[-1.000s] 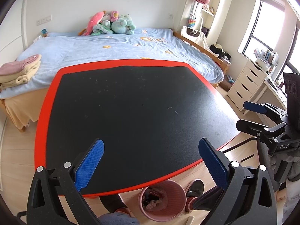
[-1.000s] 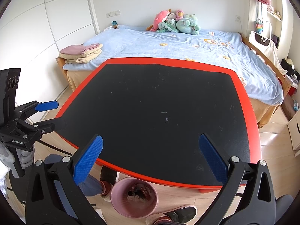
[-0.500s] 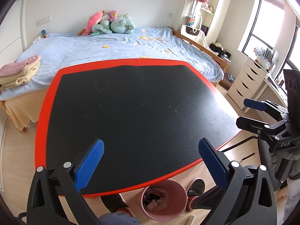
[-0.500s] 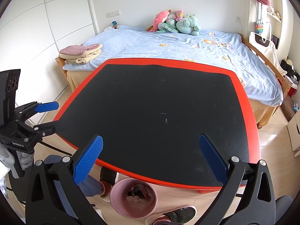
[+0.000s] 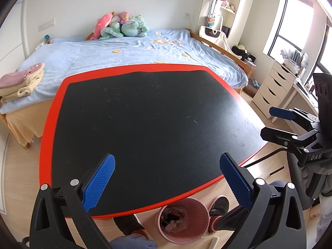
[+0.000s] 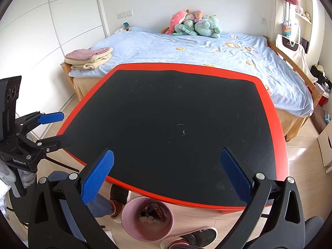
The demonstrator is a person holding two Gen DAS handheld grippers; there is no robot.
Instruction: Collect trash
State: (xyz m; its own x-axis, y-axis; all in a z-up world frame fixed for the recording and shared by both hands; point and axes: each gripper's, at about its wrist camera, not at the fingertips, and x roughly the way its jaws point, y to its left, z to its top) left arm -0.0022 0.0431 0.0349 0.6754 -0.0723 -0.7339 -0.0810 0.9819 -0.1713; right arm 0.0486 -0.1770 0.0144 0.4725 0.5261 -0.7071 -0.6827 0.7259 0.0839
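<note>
Trash sits collected in the round pink plastic wastebasket (image 5: 182, 221) at the lower centre of my left view, standing on the pale wood floor just under the near edge of the black-topped table with its red rim (image 5: 48, 128), where anything lifted off the top could be dropped straight down. Wrappers and crumpled scraps (image 6: 150, 213) show inside it in my right view too. I hold my left gripper (image 5: 167, 178) wide open and empty above the table's near edge, blue pads apart; my right gripper (image 6: 167, 176) is likewise spread and carries nothing. I see only faint specks on the black surface, so I judge the collecting is about finished. Beyond the table, in the upper half of both frames, lies the bed with a light blue blanket (image 5: 124, 51).
</note>
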